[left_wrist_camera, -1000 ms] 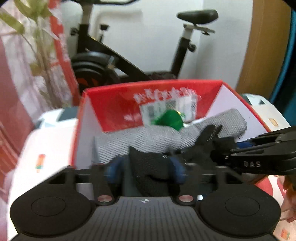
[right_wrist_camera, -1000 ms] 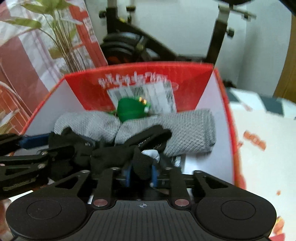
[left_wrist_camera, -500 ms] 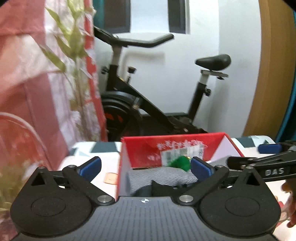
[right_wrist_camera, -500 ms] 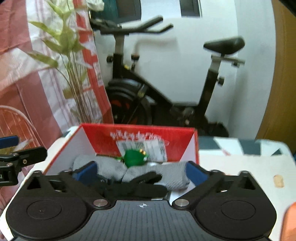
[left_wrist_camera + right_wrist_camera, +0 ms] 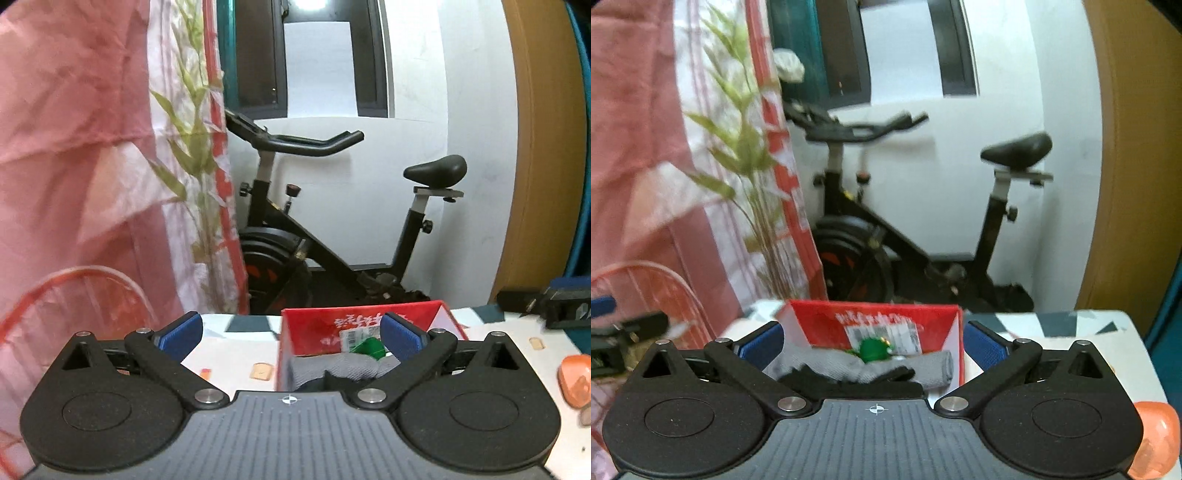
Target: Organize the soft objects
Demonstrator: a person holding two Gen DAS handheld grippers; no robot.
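In the left wrist view, the left hand-held gripper (image 5: 291, 334) stood released, its blue pads spread wide with nothing between them. Beyond and below it, a red cardboard box (image 5: 314, 330) sat on the white patterned table (image 5: 236, 354), close to the table's far edge. Inside the box lay a grey knitted cloth (image 5: 343, 365) with a green soft toy (image 5: 369, 347) against the box's back wall. The box appeared between the pads but well beyond them, untouched. Part of the right hand-held gripper (image 5: 554, 301) showed at the right edge of this view, over the table's right side. An orange object (image 5: 574, 380) lay near the table's right edge. Behind the table stood an exercise bike (image 5: 332, 240) and a pink curtain (image 5: 74, 147).

In the right wrist view, the right hand-held gripper (image 5: 873, 341) was likewise released, its jaws wide apart and empty. The red cardboard box (image 5: 827, 321) sat ahead of it near the table's far edge, holding the grey knitted cloth (image 5: 923, 363), the green soft toy (image 5: 873, 349) and a black garment (image 5: 849, 384) lying at the front of the box, nearest the gripper. No pad touched any of them. A plant (image 5: 746, 155) stood by the curtain.
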